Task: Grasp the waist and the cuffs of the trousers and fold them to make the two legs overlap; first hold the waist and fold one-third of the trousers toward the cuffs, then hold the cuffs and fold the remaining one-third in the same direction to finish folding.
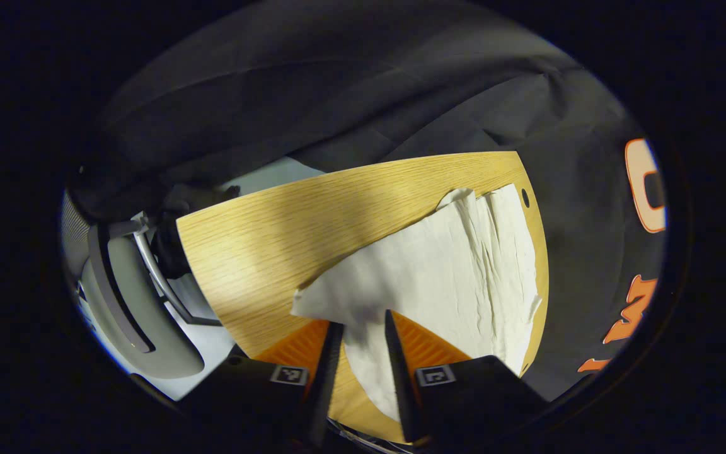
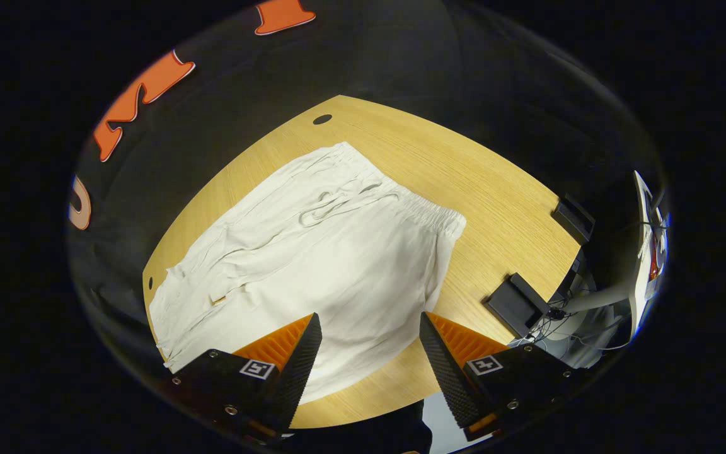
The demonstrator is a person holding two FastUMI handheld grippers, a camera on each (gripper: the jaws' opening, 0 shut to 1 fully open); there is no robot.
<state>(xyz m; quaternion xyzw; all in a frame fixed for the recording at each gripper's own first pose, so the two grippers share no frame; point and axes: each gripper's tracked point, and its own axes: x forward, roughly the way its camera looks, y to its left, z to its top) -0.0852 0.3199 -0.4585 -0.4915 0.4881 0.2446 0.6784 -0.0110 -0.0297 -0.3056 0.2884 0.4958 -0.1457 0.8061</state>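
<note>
White trousers (image 2: 312,252) lie flat and wrinkled on the wooden table (image 2: 495,208). Their elastic waist with a drawstring (image 2: 344,202) points to the far side in the right gripper view, and the cloth runs toward the near left. My right gripper (image 2: 369,331) hovers wide open over the near part of the cloth, holding nothing. In the left gripper view the trousers (image 1: 451,271) cover the right part of the table (image 1: 256,239). My left gripper (image 1: 363,328) stands above their near corner, its fingers a narrow gap apart with cloth showing between them.
Two black boxes (image 2: 517,302) (image 2: 574,217) sit at the table's right edge, with cables and a stand beyond. A grey chair (image 1: 130,302) stands off the table's left end. A small hole (image 1: 525,197) marks the table near the trousers. Bare wood lies left of the cloth.
</note>
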